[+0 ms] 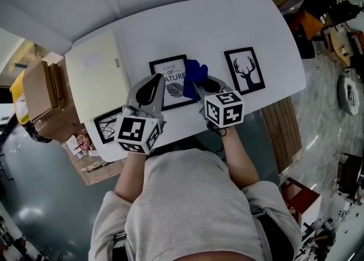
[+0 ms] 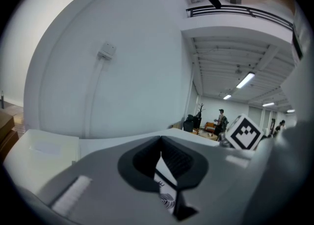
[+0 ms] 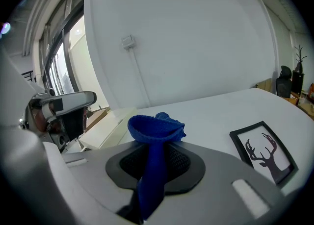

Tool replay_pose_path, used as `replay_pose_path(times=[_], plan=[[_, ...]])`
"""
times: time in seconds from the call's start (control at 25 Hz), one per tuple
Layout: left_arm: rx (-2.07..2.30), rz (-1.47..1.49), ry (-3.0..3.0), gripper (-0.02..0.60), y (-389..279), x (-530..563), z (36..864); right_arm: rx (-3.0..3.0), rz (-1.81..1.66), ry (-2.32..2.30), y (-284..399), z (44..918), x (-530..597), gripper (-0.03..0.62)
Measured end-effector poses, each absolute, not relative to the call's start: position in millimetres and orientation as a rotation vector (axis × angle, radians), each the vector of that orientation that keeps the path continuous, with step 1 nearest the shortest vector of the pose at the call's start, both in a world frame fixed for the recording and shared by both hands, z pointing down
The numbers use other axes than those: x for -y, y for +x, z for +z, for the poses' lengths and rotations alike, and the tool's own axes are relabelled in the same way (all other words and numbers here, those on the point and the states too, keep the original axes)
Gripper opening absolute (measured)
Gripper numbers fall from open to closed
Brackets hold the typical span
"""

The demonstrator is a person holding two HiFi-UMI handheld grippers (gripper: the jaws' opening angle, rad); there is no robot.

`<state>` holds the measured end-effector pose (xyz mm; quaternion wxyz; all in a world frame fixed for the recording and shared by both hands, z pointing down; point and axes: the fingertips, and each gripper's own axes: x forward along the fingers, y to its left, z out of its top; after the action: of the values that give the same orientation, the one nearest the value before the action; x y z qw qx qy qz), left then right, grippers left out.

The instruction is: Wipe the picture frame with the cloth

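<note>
The picture frame (image 1: pixel 172 76), black-edged with "LOVE OF NATURE" print, is at the table's middle. My left gripper (image 1: pixel 154 85) is shut on its left part; in the left gripper view a thin slice of the frame (image 2: pixel 165 182) shows pinched between the closed jaws (image 2: pixel 163 143). My right gripper (image 1: pixel 197 83) is shut on a blue cloth (image 1: pixel 195 71), which bunches over the frame's right edge. In the right gripper view the cloth (image 3: pixel 156 132) rises from the closed jaws (image 3: pixel 154 146) as a folded loop. Whether the frame is lifted off the table I cannot tell.
A deer-print frame (image 1: pixel 245 70) lies right of the cloth, also the deer frame (image 3: pixel 265 152) in the right gripper view. A third frame (image 1: pixel 107 125) sits at the front left edge. A large white board (image 1: pixel 96 75) covers the table's left. Cardboard boxes (image 1: pixel 38 92) stand on the floor.
</note>
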<state>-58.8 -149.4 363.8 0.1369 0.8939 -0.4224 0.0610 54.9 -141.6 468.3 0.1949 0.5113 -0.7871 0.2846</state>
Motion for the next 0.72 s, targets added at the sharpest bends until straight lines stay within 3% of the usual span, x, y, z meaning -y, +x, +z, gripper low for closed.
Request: replay_pose_path(times=[0.72], plan=[[1.217,0.186,2.624,0.002,-46.6,148.6,351.0,2.413,0.645,1.51,60.6,374.4,141.6,0.069]])
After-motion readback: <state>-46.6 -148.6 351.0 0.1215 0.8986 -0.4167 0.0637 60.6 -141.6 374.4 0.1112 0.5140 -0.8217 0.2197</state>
